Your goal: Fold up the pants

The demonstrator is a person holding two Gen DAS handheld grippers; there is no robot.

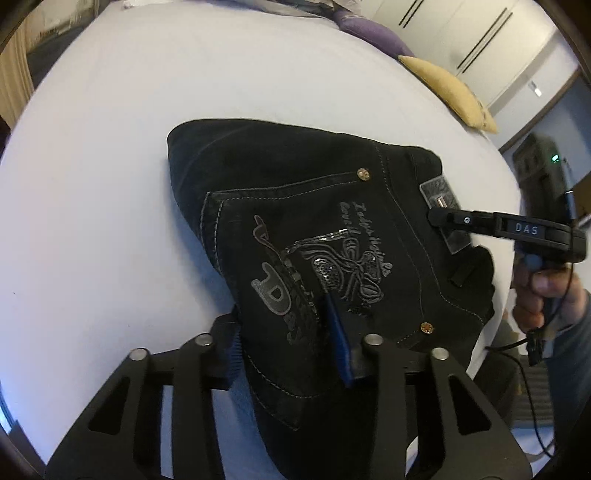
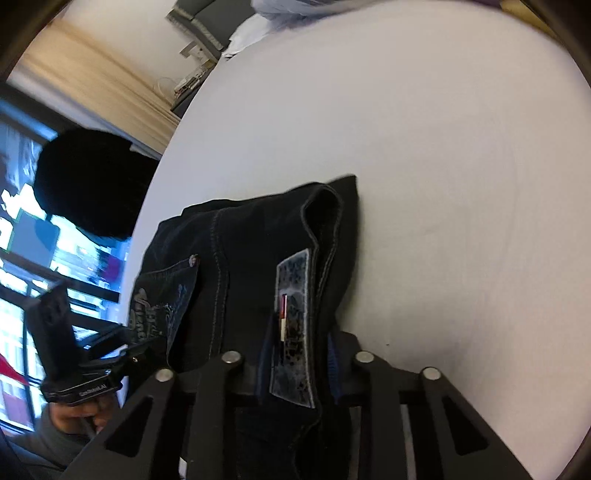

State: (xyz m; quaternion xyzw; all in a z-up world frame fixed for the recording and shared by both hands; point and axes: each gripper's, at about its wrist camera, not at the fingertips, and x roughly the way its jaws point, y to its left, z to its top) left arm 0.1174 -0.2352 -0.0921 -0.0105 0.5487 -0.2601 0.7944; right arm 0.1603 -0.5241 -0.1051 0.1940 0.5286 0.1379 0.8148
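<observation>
Both grippers are closed on the pants [image 1: 314, 236], which lie folded into a compact dark bundle on the white bed [image 1: 110, 166]. By the left gripper [image 1: 288, 343] the near edge of the bundle is pinched across the embroidered back pocket [image 1: 317, 266], with one blue pad seen on top of the cloth and the other at its side. The waistband is clamped by the right gripper [image 2: 299, 365] on either side of the leather patch [image 2: 293, 332], and the folded fabric extends forward from its fingers. In the left wrist view the right gripper [image 1: 436, 218] is seen reaching the patch from the right, at the bed's edge. Further out, a yellow cushion [image 1: 450, 92] and a purple cushion [image 1: 373, 33] are seen along the far side of the bed.
</observation>
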